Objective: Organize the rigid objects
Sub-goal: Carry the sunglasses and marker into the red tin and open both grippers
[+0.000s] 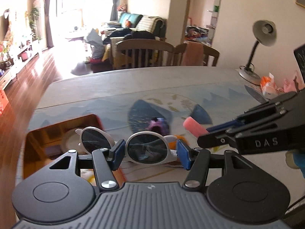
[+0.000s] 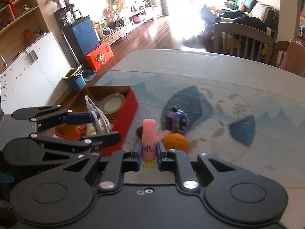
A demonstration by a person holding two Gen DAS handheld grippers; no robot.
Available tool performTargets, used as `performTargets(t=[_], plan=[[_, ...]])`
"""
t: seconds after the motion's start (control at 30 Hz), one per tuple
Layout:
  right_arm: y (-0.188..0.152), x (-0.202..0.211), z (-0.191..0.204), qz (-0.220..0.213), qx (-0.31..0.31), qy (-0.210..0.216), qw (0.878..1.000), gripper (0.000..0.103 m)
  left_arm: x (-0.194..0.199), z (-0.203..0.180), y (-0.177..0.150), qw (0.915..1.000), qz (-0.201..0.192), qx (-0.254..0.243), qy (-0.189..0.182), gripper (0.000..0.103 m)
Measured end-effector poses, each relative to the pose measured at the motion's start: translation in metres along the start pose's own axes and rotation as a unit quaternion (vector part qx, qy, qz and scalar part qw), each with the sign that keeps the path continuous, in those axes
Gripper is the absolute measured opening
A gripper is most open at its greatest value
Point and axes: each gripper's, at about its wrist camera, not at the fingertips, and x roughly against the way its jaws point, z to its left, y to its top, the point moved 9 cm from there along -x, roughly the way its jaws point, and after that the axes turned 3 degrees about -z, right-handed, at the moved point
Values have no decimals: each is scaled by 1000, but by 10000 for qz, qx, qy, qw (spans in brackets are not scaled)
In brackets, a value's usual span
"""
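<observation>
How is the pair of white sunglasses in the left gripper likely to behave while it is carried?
The white sunglasses probably stay rigid: the left gripper pinches one lens rim, and the other lens juts out unsupported without sagging. The glossy frame looks smooth, so it could pivot or slip between the pads. The thin folded arms seem the fragile part.

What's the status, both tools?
Left tool shut on sunglasses. Right tool shut on pink tube. Red box beside them, path looks clear.
</observation>
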Motion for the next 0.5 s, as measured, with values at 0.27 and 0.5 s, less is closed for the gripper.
performTargets(t=[0.27, 0.5], plan=[[14, -26, 39, 52, -59, 207, 9998, 15, 7, 59, 5, 9993, -32, 304, 225, 58], [23, -53, 71, 99, 123, 190, 9997, 15, -8, 107, 10, 9971, 79, 683, 323, 58]])
